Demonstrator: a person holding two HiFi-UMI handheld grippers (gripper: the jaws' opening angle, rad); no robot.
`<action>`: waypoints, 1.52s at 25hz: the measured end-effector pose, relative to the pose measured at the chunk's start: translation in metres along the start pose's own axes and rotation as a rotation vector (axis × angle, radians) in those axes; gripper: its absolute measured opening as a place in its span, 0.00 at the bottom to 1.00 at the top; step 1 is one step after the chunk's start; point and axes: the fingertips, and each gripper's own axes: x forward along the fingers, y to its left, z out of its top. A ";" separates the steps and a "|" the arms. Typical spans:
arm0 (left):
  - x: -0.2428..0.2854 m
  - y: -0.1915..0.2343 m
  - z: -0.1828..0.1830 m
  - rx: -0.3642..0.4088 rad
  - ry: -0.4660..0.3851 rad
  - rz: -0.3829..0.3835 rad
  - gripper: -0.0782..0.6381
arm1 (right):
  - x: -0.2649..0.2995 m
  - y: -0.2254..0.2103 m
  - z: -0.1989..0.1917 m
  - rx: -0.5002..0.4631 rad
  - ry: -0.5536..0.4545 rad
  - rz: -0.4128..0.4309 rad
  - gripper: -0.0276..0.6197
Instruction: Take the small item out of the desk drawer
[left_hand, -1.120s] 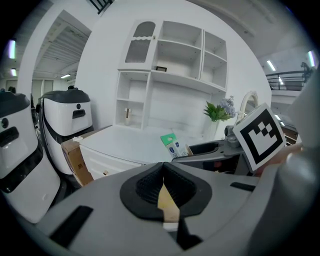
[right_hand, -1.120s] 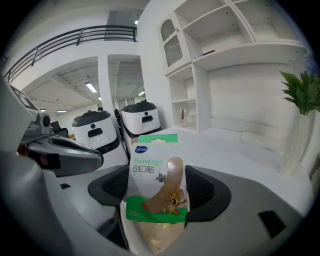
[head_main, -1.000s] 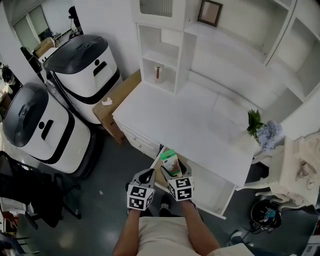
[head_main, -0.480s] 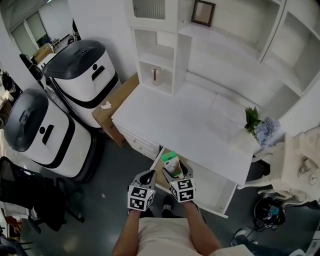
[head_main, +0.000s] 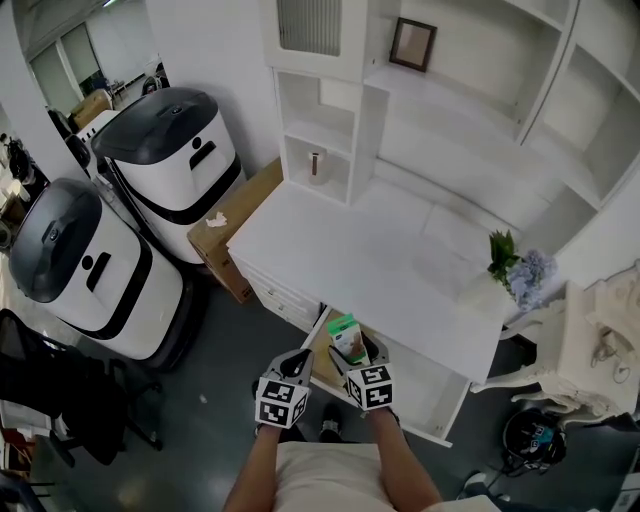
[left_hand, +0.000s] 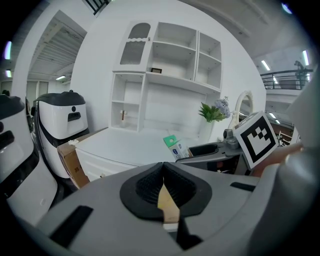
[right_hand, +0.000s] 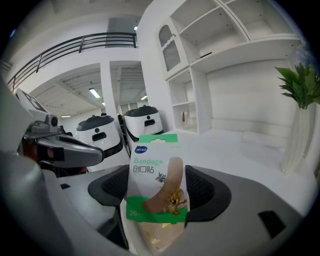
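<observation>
A small green-and-white bandage pack (head_main: 346, 338) stands upright between the jaws of my right gripper (head_main: 352, 352), which is shut on it. The pack hangs over the open white desk drawer (head_main: 425, 393), just below the desk's front edge. In the right gripper view the bandage pack (right_hand: 156, 187) fills the gap between the black pads. My left gripper (head_main: 295, 366) is close beside the right one, to its left, with its jaws shut and holding nothing. From the left gripper view the bandage pack (left_hand: 175, 146) shows to the right, ahead of the white desk top (left_hand: 125, 142).
The white desk top (head_main: 370, 250) carries a shelf hutch (head_main: 322, 130) and a plant in a vase (head_main: 512, 268). Two white-and-black machines (head_main: 165, 160) and a cardboard box (head_main: 232, 218) stand left of the desk. A white chair (head_main: 585, 345) is at the right.
Hardly anything differs apart from a slight shift of the head view. The right gripper keeps the pack over the drawer, and the left gripper stays shut beside it.
</observation>
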 end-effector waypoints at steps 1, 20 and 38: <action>-0.001 0.002 0.000 -0.005 -0.002 0.003 0.13 | 0.000 0.000 0.000 0.002 0.000 0.007 0.60; 0.005 0.006 0.002 -0.028 -0.013 -0.002 0.13 | 0.007 -0.003 -0.001 -0.025 0.023 0.009 0.60; 0.007 0.003 0.003 -0.030 -0.011 -0.011 0.13 | 0.011 0.000 -0.001 -0.038 0.024 0.025 0.60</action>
